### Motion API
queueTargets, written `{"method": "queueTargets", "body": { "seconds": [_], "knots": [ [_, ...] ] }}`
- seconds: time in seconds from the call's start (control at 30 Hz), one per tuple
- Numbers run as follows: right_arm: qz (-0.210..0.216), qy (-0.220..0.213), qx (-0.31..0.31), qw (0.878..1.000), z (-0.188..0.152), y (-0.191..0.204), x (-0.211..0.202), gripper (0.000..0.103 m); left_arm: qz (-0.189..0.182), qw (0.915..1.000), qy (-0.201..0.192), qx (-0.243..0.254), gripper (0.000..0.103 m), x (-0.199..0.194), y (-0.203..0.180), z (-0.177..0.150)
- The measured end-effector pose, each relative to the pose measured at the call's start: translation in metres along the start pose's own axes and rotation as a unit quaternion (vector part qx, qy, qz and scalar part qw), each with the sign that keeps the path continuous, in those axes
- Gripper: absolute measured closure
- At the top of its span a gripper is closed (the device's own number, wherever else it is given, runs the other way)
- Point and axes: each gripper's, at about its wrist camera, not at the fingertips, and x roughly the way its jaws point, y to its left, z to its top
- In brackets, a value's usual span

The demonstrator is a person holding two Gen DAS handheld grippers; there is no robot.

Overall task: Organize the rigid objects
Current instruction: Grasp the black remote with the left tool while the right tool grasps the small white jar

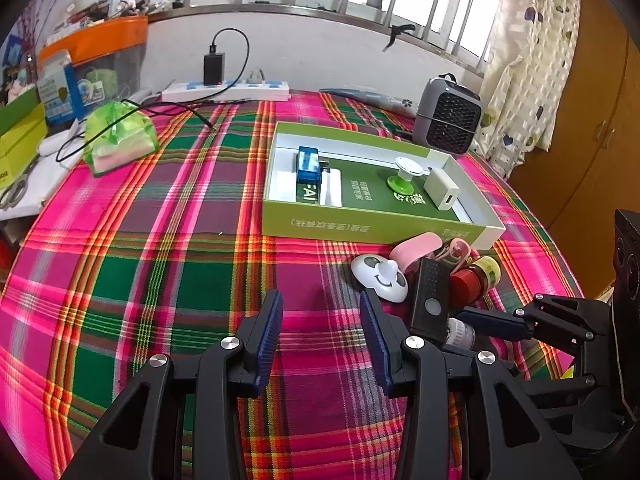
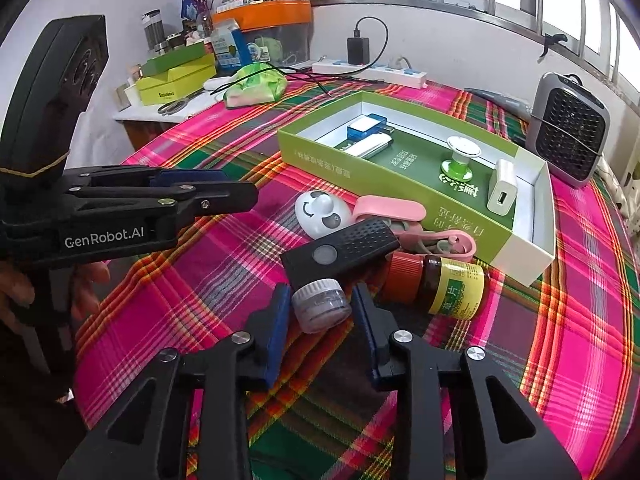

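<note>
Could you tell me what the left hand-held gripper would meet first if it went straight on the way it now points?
Probably just the plaid tablecloth: the left hand-held gripper is empty and angled down at bare cloth. The panda-face gadget sits just right of that line.

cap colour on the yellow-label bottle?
Red-orange cap on the brown bottle; clearest in the right wrist view.

Under my claws the plaid-clothed table carries a green box, a power strip, a grey heater, a green bag and a clutter of small items.
</note>
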Motion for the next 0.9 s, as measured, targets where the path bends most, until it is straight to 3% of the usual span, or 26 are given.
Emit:
{"method": "queueTargets", "body": {
  "seconds": [0.27,0.7,0.9],
  "knots": [
    [-0.010,-0.016,0.019,1.000,-0.003,-0.008,-0.012,0.070,-0.009,0.9999,0.004,0.009,0.064,0.001,-0.011,0.003],
    [-0.042,-0.045,0.073,0.995,-0.021,-0.039,-0.046,0.070,-0.039,0.9971,0.028,0.059,0.064,0.019,-0.054,0.007],
    [-0.046,-0.052,0.089,0.994,-0.029,-0.051,-0.054,0.070,-0.034,0.9950,0.040,0.085,0.064,0.029,-0.072,0.007]
  ]
}}
